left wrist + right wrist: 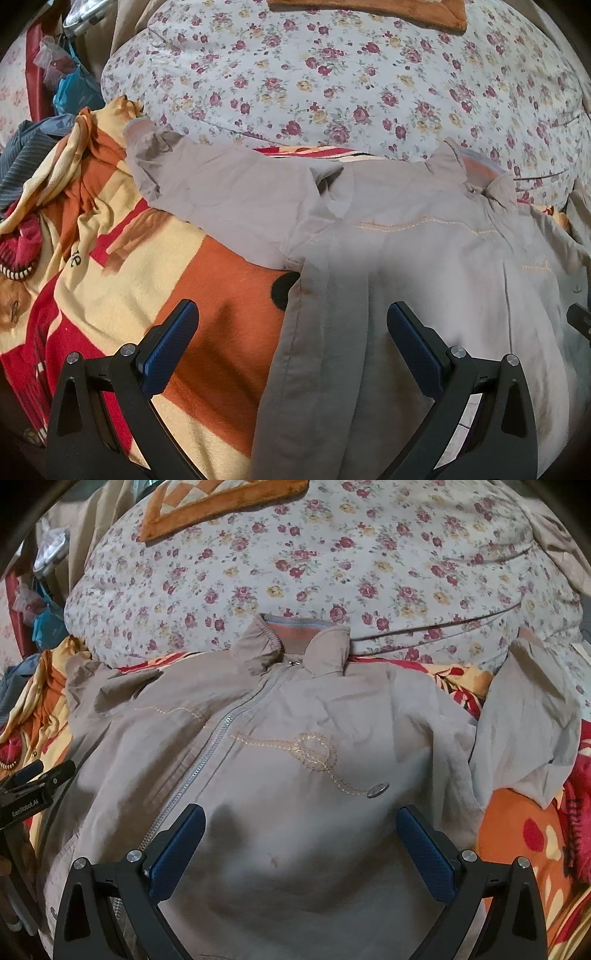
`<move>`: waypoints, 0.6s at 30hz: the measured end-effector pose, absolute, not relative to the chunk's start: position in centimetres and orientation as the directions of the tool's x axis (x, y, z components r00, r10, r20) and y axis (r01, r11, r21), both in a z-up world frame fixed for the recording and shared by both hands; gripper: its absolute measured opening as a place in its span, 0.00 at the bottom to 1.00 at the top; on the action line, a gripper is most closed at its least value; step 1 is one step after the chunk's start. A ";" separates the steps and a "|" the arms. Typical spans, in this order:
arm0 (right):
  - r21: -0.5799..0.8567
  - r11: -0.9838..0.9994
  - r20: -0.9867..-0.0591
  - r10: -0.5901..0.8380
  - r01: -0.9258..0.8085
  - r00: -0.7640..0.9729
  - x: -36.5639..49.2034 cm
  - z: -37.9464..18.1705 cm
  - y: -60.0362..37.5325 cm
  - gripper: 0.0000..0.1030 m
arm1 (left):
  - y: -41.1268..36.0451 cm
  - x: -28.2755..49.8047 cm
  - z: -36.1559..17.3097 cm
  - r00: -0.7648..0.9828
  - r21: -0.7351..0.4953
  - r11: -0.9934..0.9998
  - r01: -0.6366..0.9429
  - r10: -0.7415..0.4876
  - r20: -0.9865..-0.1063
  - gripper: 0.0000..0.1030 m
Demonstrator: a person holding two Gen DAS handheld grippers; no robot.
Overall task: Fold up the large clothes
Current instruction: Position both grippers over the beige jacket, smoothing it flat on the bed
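Meanwhile, a beige jacket (280,760) is seen spread collar-far beneath both wide-open, empty grippers, the left gripper (291,332) poised nearest its left sleeve (221,192).

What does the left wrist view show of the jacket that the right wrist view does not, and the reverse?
Only the left wrist view: the jacket's side hem edge against the orange blanket, and its sleeve with ribbed cuff spread out.

Only the right wrist view: the zipper, the stitched loop, a button, the other sleeve, and the left gripper at the frame edge.

Both: the jacket flat, collar toward the floral quilt, each view's own gripper open above fabric, holding nothing.
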State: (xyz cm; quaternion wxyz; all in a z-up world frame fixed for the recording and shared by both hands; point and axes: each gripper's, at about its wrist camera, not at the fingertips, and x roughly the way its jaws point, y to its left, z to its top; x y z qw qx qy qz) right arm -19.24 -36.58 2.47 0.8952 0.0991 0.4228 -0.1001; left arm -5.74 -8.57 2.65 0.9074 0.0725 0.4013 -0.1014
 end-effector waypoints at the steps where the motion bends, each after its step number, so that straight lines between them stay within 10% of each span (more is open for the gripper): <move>1: 0.091 0.960 -0.777 -0.098 0.265 0.622 -19.2 2.5 -36.6 1.00 | -8.6 -5.8 2.6 0.657 0.050 0.969 0.243 -0.126 -0.743 0.99; 18: 0.081 0.951 -0.793 -0.119 0.298 0.597 -19.1 1.8 -37.0 1.00 | -9.0 -5.9 2.5 0.656 0.056 0.967 0.248 -0.125 -0.744 0.99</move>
